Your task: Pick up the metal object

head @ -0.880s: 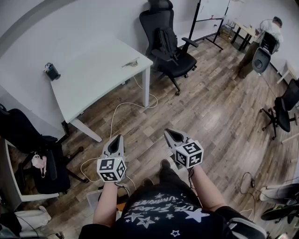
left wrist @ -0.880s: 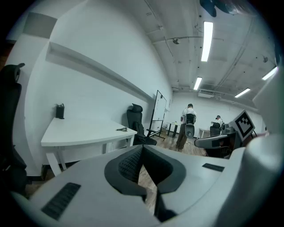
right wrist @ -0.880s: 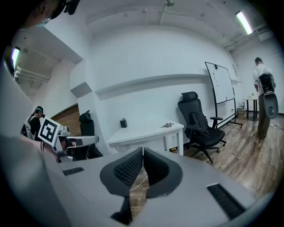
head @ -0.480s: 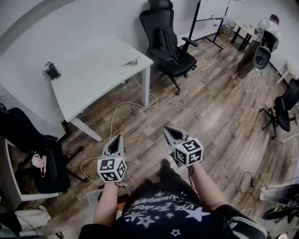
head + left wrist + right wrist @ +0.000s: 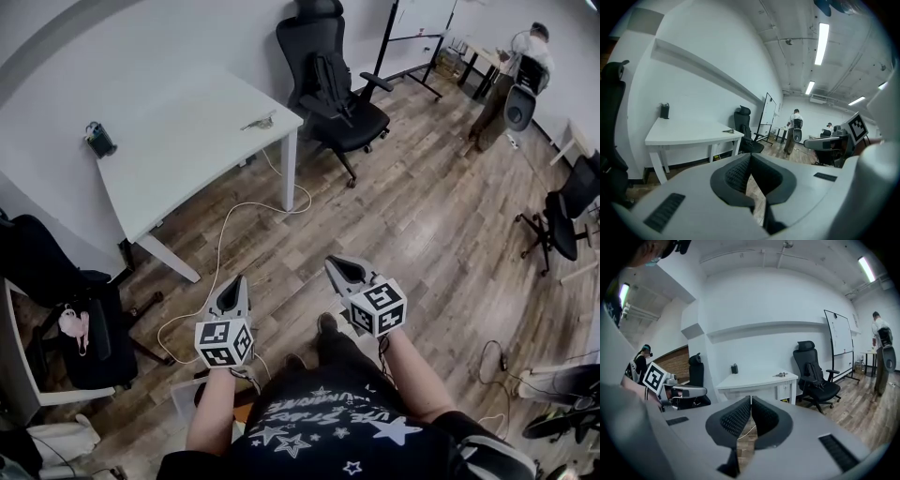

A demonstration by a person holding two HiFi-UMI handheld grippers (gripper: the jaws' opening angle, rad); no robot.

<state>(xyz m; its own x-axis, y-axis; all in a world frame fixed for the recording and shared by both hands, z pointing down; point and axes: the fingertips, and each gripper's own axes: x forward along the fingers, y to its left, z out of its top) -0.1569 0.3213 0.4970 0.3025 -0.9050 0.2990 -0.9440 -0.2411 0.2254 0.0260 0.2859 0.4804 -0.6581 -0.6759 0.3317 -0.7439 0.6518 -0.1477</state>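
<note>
Closest in, the left gripper point(image 5: 233, 279) and right gripper point(image 5: 331, 263) are held out side by side above the floor point(image 5: 431, 225), both tilted a little downward. In the left gripper view the left gripper point(image 5: 750, 156) has its ribbed pads closed tip to tip with nothing between them. The right gripper view shows the same of the right gripper point(image 5: 751, 398): jaws together and empty. Ahead of the left gripper a white cable point(image 5: 223, 239) loops over the floor toward the table point(image 5: 178, 159). The table stands well apart from both grippers, against the wall. The metal object point(image 5: 260, 123) lies on the tabletop near the corner closest to the chair point(image 5: 336, 94), untouched. It also shows as a small grey shape by the table's right end in the left gripper view point(image 5: 728, 131) and the right gripper view point(image 5: 780, 375). A small dark item point(image 5: 97, 141) stands at the table's opposite side, near the wall. Just beyond the table is the black chair, then a whiteboard point(image 5: 838, 332) on a stand. Farthest off, a person point(image 5: 518, 66) stands by a desk.
</note>
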